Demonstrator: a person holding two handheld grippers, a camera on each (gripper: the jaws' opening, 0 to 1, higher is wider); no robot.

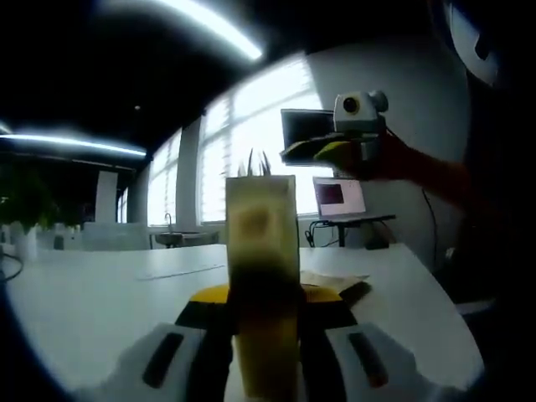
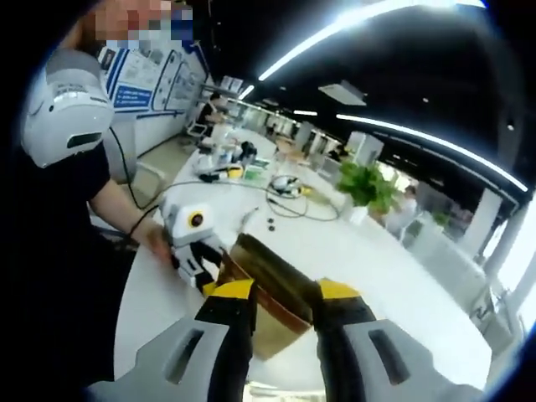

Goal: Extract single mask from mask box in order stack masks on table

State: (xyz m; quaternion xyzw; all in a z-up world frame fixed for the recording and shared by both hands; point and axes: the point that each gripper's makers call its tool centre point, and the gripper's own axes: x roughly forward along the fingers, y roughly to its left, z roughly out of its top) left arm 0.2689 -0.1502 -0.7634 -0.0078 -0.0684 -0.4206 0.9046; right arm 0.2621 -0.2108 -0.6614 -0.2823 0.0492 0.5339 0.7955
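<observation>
In your left gripper view, the left gripper has its jaws clamped on the mask box, which stands upright between them at 6 o'clock and rises to the middle of the view. The box sits over the white table, and a flat pale sheet, possibly a mask, lies on the table just behind it at 4 o'clock; it is too blurred to be sure. Your right gripper hangs in the air at 1 o'clock, held in your hand. In your right gripper view, the right gripper has its jaws apart at 6 o'clock, with the mask box showing in the gap beyond them. At 9 o'clock your left gripper grips the near end of the box.
</observation>
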